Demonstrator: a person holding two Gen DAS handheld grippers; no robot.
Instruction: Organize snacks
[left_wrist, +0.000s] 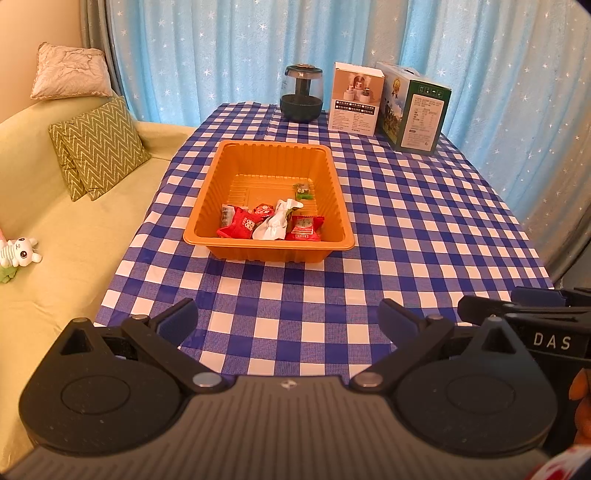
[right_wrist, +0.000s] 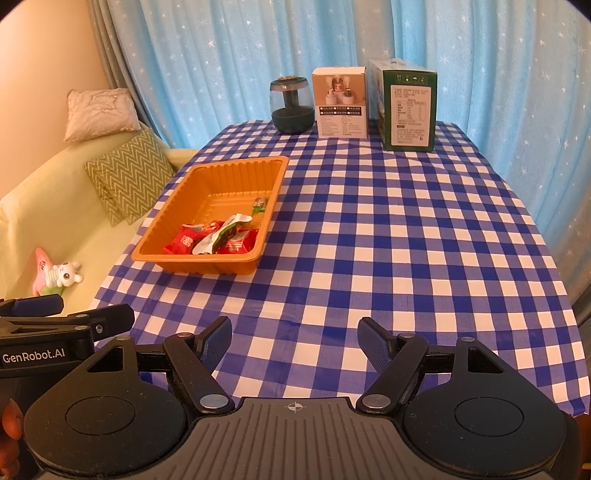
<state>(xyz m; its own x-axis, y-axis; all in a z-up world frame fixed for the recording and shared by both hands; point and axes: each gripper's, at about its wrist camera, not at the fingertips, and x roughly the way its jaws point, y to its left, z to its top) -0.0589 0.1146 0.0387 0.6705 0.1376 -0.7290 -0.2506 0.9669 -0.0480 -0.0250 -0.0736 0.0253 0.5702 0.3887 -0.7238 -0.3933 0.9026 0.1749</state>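
An orange plastic tray (left_wrist: 229, 177) stands on the blue-and-white checked table. It holds several snack packets: red ones (left_wrist: 238, 226), a white one (left_wrist: 275, 223) and a small green one (left_wrist: 303, 191). The tray also shows in the right wrist view (right_wrist: 177, 199), with the snacks (right_wrist: 218, 238) at its near end. My left gripper (left_wrist: 287, 319) is open and empty over the table's near edge, well short of the tray. My right gripper (right_wrist: 294, 341) is open and empty, to the right of the left one. Each gripper shows at the edge of the other's view.
A dark round humidifier (left_wrist: 301, 94), a white box (left_wrist: 356, 99) and a green box (left_wrist: 415, 110) stand along the table's far edge before a blue curtain. A green sofa (left_wrist: 74, 236) with cushions and a plush toy (left_wrist: 18, 253) lies left of the table.
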